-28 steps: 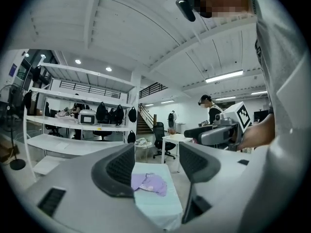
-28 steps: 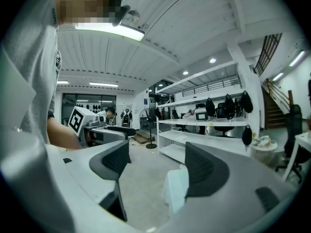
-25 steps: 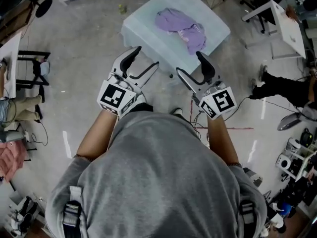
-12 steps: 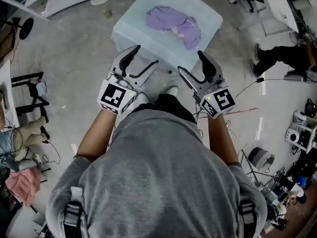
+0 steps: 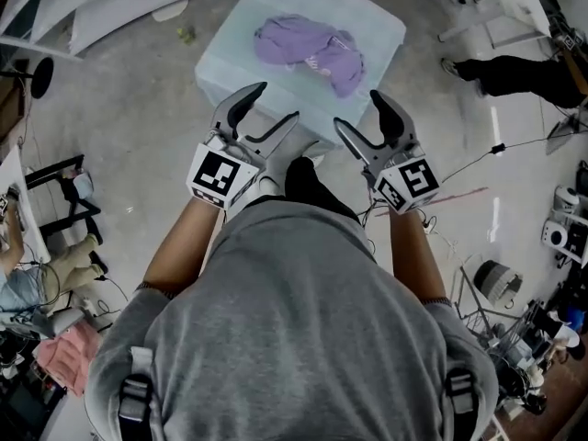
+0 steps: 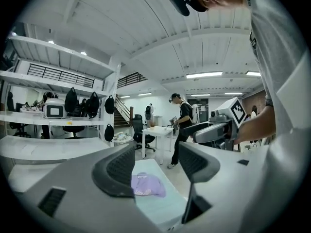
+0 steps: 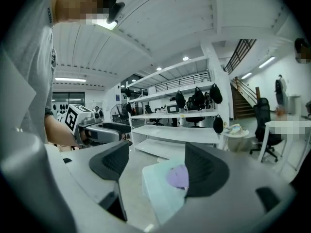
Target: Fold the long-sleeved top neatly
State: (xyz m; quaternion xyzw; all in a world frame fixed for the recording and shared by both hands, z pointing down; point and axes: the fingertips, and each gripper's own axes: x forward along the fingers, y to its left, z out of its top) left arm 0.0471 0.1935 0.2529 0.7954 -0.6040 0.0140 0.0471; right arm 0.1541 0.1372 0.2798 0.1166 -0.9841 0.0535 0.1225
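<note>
A crumpled lilac long-sleeved top (image 5: 308, 51) lies in a heap on a pale blue-white table (image 5: 239, 58) ahead of the person. Both gripper views also catch the top (image 6: 147, 185) (image 7: 178, 176), lying some way off on that table. My left gripper (image 5: 268, 113) is held open in the air short of the table's near edge, nothing between its jaws. My right gripper (image 5: 365, 118) hangs open beside it, also empty. Neither touches the top or the table.
The table (image 6: 165, 205) stands on a grey floor. A second person (image 5: 514, 72) is at the upper right; in the left gripper view a person stands by a white table (image 6: 158, 132). Shelving (image 7: 180, 130) lines one wall. Cables and gear (image 5: 560, 237) lie at the right.
The person has walked closer to the table, which now sits nearer the grippers in the head view. Both grippers stay open and empty at about the same height.
</note>
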